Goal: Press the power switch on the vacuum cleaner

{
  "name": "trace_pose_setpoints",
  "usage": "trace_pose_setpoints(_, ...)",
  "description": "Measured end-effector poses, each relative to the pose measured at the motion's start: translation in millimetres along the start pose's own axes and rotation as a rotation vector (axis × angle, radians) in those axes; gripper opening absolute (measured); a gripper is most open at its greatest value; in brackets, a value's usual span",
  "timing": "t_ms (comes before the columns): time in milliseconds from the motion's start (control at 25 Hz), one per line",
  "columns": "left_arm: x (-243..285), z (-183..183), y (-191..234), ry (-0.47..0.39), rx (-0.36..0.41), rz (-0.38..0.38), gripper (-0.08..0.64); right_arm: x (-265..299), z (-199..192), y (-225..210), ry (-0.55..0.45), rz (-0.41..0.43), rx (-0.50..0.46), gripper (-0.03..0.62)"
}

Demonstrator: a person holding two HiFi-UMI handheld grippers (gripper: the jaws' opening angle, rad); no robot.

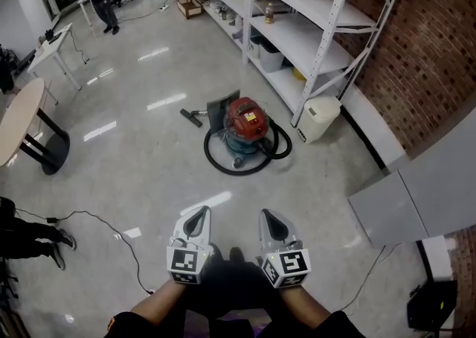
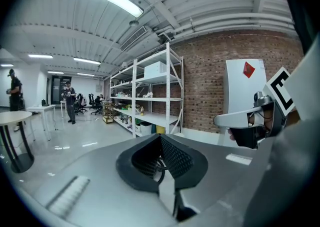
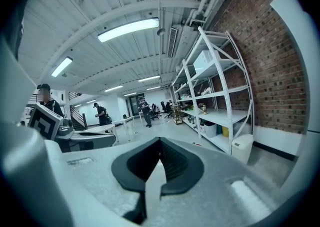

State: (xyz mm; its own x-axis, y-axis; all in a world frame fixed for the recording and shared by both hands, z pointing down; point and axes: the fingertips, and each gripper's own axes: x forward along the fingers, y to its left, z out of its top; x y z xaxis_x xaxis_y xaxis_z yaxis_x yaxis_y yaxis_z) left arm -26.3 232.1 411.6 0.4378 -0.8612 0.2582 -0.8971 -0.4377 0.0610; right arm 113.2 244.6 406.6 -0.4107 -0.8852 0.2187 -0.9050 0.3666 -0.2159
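The vacuum cleaner (image 1: 245, 126) stands on the floor ahead of me, with a red lid, a blue-grey body and a black hose (image 1: 223, 163) looped round it. No switch can be made out at this distance. My left gripper (image 1: 201, 214) and right gripper (image 1: 267, 216) are held side by side low in the head view, well short of the vacuum. Both are shut with nothing in them. In the left gripper view, the left gripper (image 2: 160, 138) has its tips together, and so does the right gripper (image 3: 160, 141) in the right gripper view.
A white shelving rack (image 1: 312, 27) runs along the brick wall behind the vacuum, with a white bin (image 1: 318, 118) at its foot. The floor nozzle (image 1: 192, 116) lies to the vacuum's left. A round table (image 1: 16, 120) stands at left, a cable (image 1: 93, 217) crosses the floor, and a grey cabinet (image 1: 424, 195) is at right.
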Motion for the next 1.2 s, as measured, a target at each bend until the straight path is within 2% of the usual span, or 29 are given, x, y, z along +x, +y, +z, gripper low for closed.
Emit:
trace_pose_setpoints(320, 16, -7, 4, 0.004, 0.027, 0.003, 0.015, 14, -5, -14, 0.008, -0.013, 0.014, -0.008)
trace_pose_setpoints(640, 63, -3, 14, -0.014, 0.011, -0.050, 0.015, 42, -7, -39, 0.036, -0.070, 0.008, -0.008)
trace_pose_setpoints(1200, 171, -5, 89, 0.055, -0.013, -0.118, 0.015, 156, 2, -73, 0.116, -0.157, 0.021, -0.008)
